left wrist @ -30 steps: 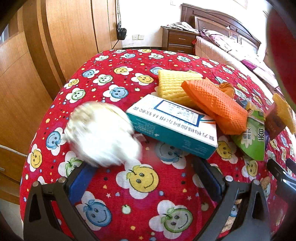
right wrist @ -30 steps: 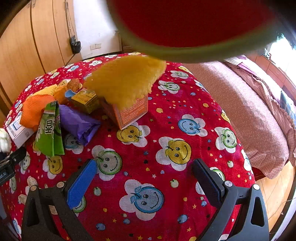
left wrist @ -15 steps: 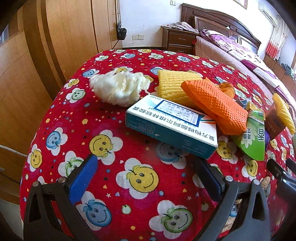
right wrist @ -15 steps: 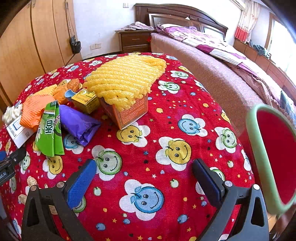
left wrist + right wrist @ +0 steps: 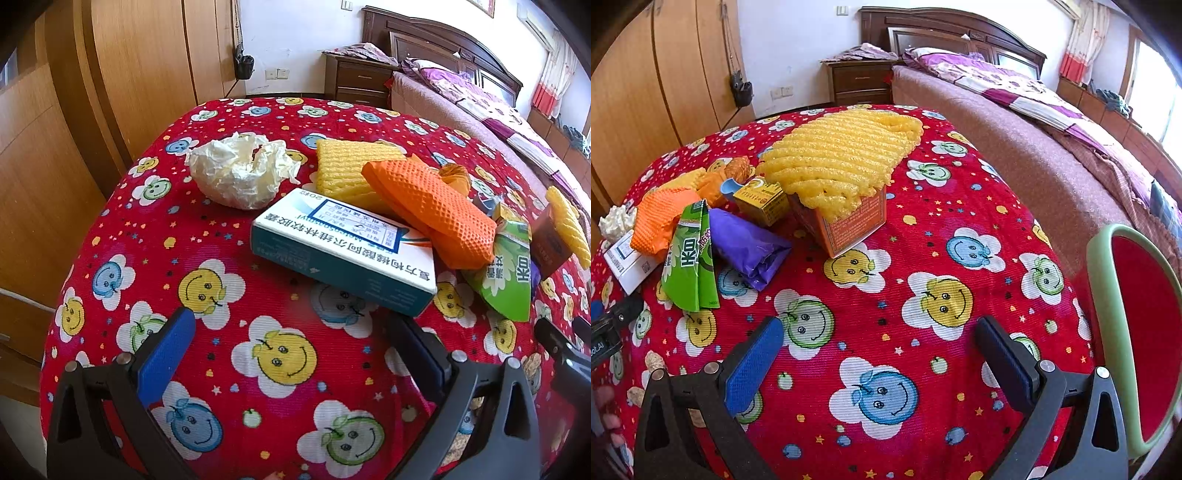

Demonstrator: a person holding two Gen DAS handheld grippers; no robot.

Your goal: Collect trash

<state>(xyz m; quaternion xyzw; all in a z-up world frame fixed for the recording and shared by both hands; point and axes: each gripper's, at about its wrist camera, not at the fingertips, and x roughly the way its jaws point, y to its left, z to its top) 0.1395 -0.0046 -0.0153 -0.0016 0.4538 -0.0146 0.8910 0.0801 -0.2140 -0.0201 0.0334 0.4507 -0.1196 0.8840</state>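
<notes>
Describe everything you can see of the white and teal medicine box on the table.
The medicine box is a flat cardboard carton, white on top with blue print and a label, teal on its sides. It looks closed and undamaged. It lies flat on the red smiley tablecloth, ahead of the open left gripper. The orange foam net overlaps its far edge; the crumpled white paper sits just beyond its left corner, contact unclear. In the right wrist view only a corner shows.

The crumpled white tissue [image 5: 240,171] that blurred past at eight o'clock a second back landed at eleven o'clock, behind the medicine box [image 5: 341,251]. The red bin [image 5: 1141,339] swung off twelve o'clock and dropped to four o'clock.
</notes>
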